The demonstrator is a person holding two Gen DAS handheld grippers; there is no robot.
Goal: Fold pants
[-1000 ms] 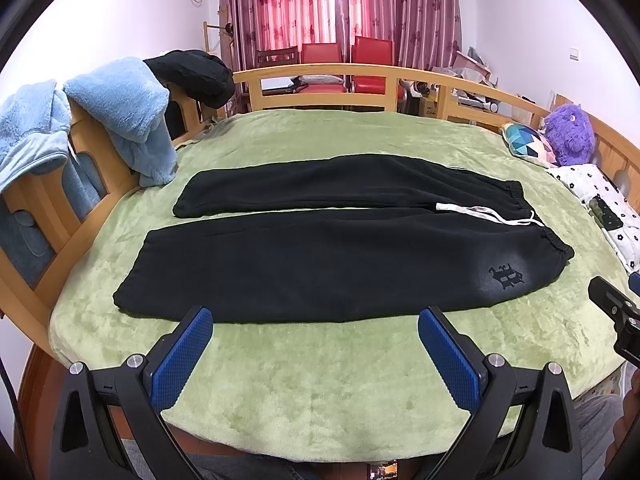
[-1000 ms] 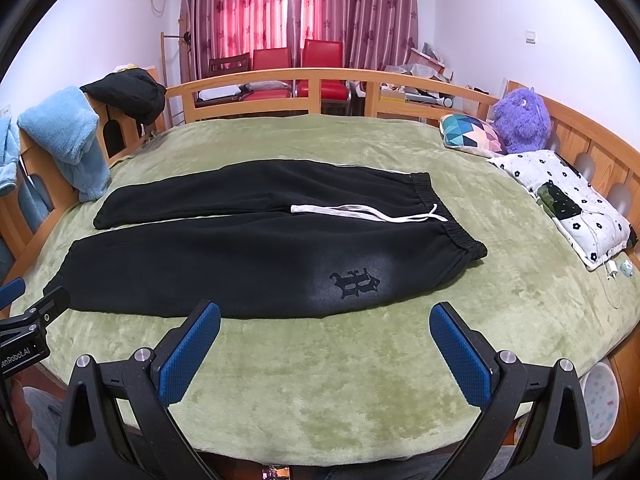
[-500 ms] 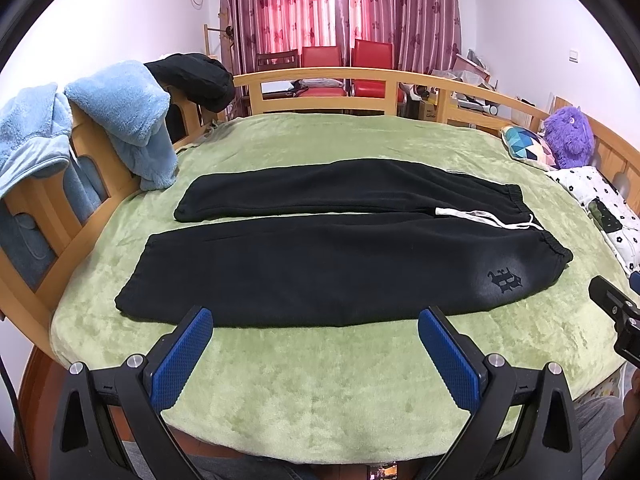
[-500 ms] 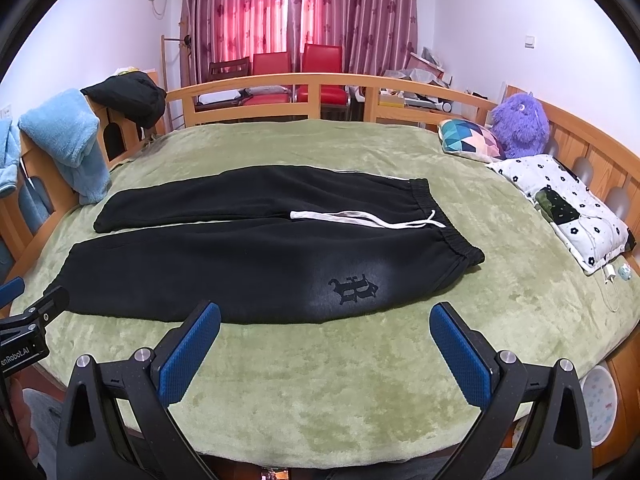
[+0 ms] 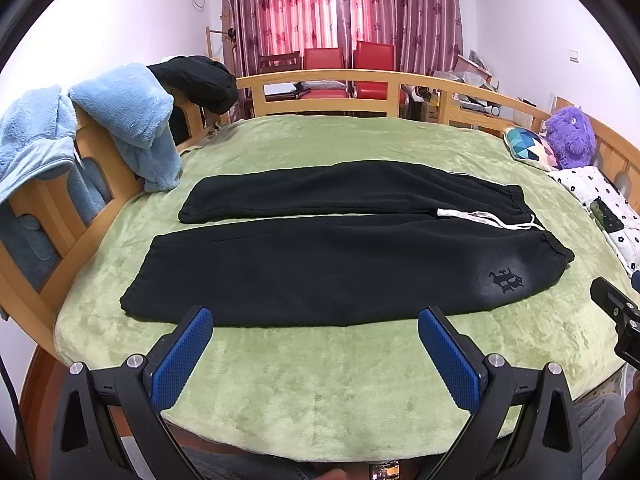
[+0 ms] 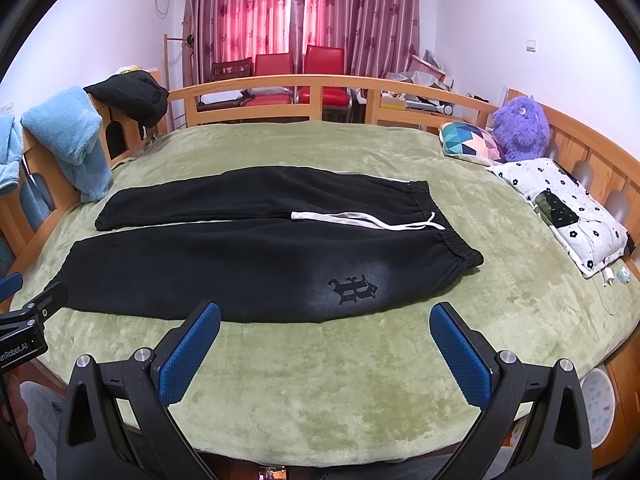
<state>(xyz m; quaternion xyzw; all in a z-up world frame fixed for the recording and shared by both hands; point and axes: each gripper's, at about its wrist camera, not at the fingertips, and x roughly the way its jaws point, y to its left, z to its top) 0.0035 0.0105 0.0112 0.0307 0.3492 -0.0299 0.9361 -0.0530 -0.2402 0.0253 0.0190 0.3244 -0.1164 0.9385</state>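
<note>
Black sweatpants (image 5: 328,264) lie flat on a green blanket, legs side by side pointing left, waistband at the right with a white drawstring (image 5: 488,218) and a printed logo (image 5: 505,280). They also show in the right wrist view (image 6: 256,264). My left gripper (image 5: 316,352) is open and empty, hovering near the bed's front edge just short of the near leg. My right gripper (image 6: 326,344) is open and empty, in front of the logo (image 6: 354,289) near the waist end.
The green blanket (image 5: 320,392) covers a bed with a wooden rail (image 5: 328,80). Blue towels (image 5: 132,120) and a dark garment (image 5: 196,80) hang on the left rail. A purple plush (image 6: 520,128), patterned cushion (image 6: 470,142) and a flowered pillow (image 6: 560,208) lie at the right.
Both grippers have drifted slightly, so the pants sit a little lower and nearer in view. Both stay open and the pants have not moved.
</note>
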